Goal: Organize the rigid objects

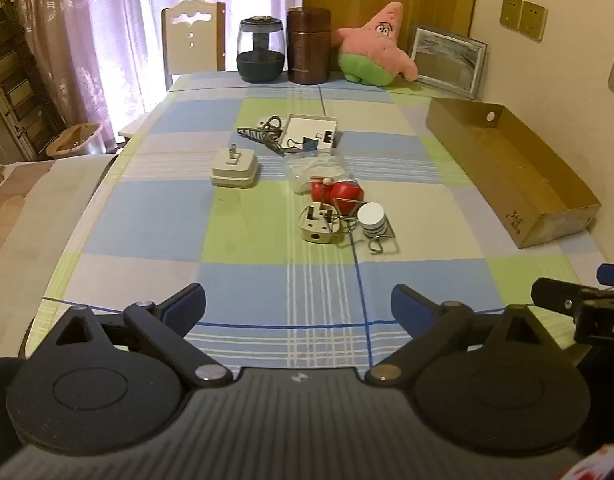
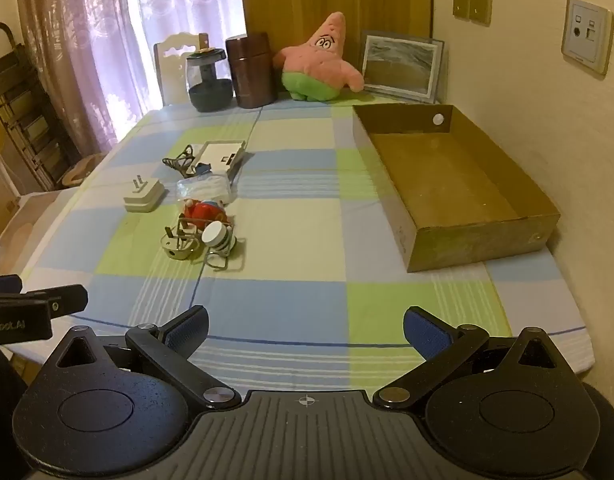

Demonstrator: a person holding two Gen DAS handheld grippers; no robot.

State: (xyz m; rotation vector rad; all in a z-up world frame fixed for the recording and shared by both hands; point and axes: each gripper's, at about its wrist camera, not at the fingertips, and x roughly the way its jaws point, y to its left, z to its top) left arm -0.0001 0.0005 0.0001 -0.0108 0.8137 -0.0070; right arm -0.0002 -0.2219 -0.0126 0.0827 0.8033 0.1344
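Small rigid items lie scattered mid-table on the checked cloth: a white charger block [image 1: 235,167] [image 2: 143,196], a round three-pin plug [image 1: 320,224] [image 2: 179,247], a red toy figure [image 1: 339,192] [image 2: 205,210], a stack of white discs in a wire clip [image 1: 373,220] [image 2: 219,238], a clear plastic bag [image 1: 317,168] [image 2: 205,189], a small white box with a binder clip [image 1: 313,132] [image 2: 223,154] and a coiled cable [image 1: 263,134] [image 2: 181,160]. An empty cardboard tray [image 1: 547,200] [image 2: 479,236] sits at the right. My left gripper [image 1: 298,306] and right gripper [image 2: 305,330] hover open over the near table edge, holding nothing.
Along the far edge stand a dark glass jar [image 1: 261,50] [image 2: 209,80], a brown canister [image 1: 309,46] [image 2: 253,70], a pink star plush [image 1: 377,46] [image 2: 321,62] and a framed picture [image 1: 447,58] [image 2: 401,66]. A chair [image 1: 193,38] stands behind the table. The wall is close on the right.
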